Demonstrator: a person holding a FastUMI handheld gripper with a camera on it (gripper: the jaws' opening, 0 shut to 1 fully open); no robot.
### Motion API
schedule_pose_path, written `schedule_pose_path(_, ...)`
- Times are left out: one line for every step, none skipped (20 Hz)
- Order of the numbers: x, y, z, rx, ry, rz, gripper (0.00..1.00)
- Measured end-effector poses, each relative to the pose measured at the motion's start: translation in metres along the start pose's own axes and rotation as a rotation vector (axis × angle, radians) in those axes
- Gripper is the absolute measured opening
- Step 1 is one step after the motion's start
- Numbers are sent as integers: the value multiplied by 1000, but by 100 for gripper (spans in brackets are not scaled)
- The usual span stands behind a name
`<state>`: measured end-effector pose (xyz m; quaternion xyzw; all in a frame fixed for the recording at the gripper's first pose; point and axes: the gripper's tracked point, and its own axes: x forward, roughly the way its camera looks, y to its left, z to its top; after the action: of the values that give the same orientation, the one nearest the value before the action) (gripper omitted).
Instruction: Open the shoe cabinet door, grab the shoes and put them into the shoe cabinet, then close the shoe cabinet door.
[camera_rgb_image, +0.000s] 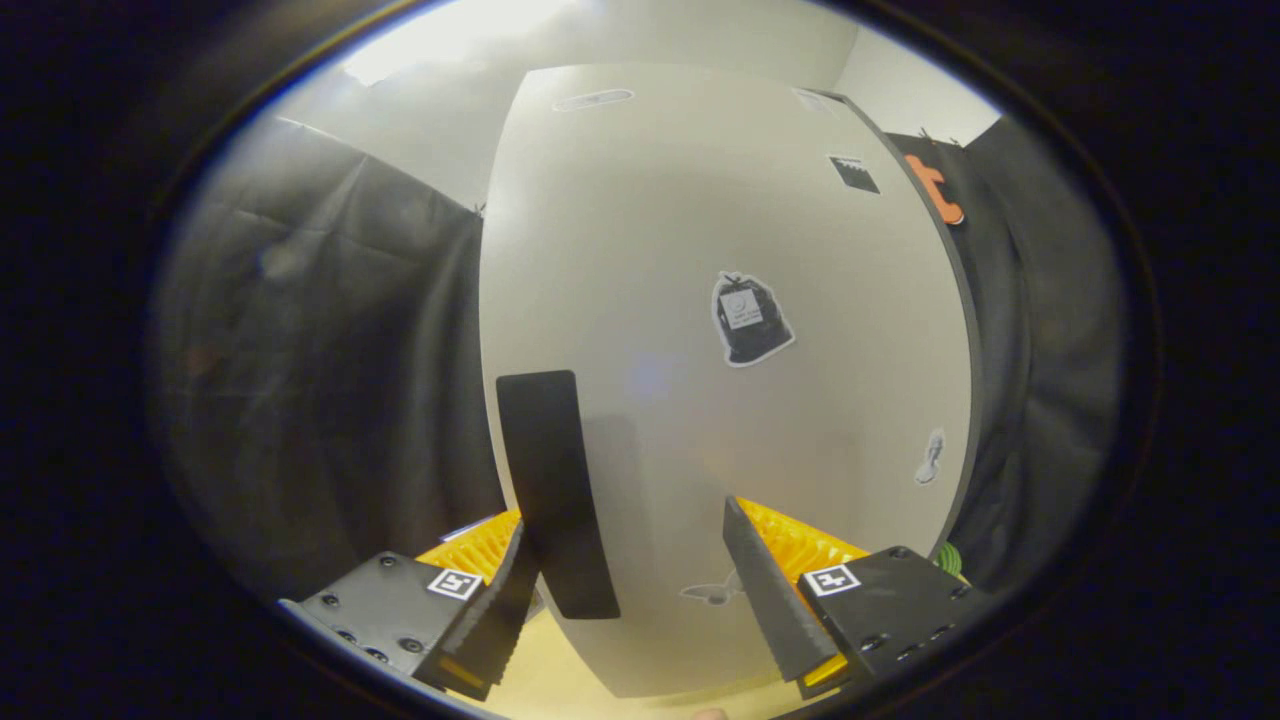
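Facing the shoe cabinet door (720, 380) at close range, the gripper (635, 580) holds its two fingers spread wide apart, with nothing pinched between them. The door is a pale, plain panel standing upright, and it serves as the landmark for everything else here. Along the door's left edge, low down, runs a dark vertical handle (555, 495), a long flat strip; the left finger (495, 615) sits right at the handle's lower end, apparently touching or nearly touching its outer side, though contact cannot be confirmed. The right finger (775, 590) lies in front of the door's lower middle, well apart from the handle, so the handle's lower part and a stretch of bare door fall in the gap between the fingers. Near the door's centre is a sticker (750, 320) shaped like a dark bag, and a smaller pale sticker (931, 457) sits close to the door's right edge lower down; a faint butterfly-like sticker (712, 592) is near the door's bottom, just beside the right finger. To the left of the door hangs black cloth (330, 380), and more of it shows past the door's right edge. Below the door's bottom edge, a light wooden surface (560, 680) is visible. Whether the door is fully shut or slightly ajar cannot be told.
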<state>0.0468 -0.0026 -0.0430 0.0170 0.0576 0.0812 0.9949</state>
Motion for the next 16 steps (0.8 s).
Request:
schedule_pose_path(0,-1,0,1,-2,-6,100)
schedule_pose_path(1,-2,0,3,-3,-12,100)
schedule_pose_path(1,-3,1,5,-5,-18,100)
schedule_pose_path(1,-3,1,7,-7,-24,100)
schedule_pose_path(1,-3,1,9,-11,-29,100)
schedule_pose_path(1,-4,2,11,-14,-34,100)
schedule_pose_path(2,-4,2,12,-17,-40,100)
schedule_pose_path(2,-5,2,12,-21,-46,100)
schedule_pose_path(2,-5,2,11,-24,-51,100)
schedule_pose_path(2,-6,2,9,-26,-57,100)
schedule_pose_path(2,-6,2,7,-27,-62,100)
schedule_pose_path(2,-7,1,3,-29,-69,100)
schedule_pose_path(2,-7,2,-3,-32,-79,100)
schedule_pose_path(2,-8,2,-5,-35,-87,100)
schedule_pose_path(2,-8,1,-5,-38,-95,100)
schedule_pose_path(4,-8,1,-5,-40,-102,100)
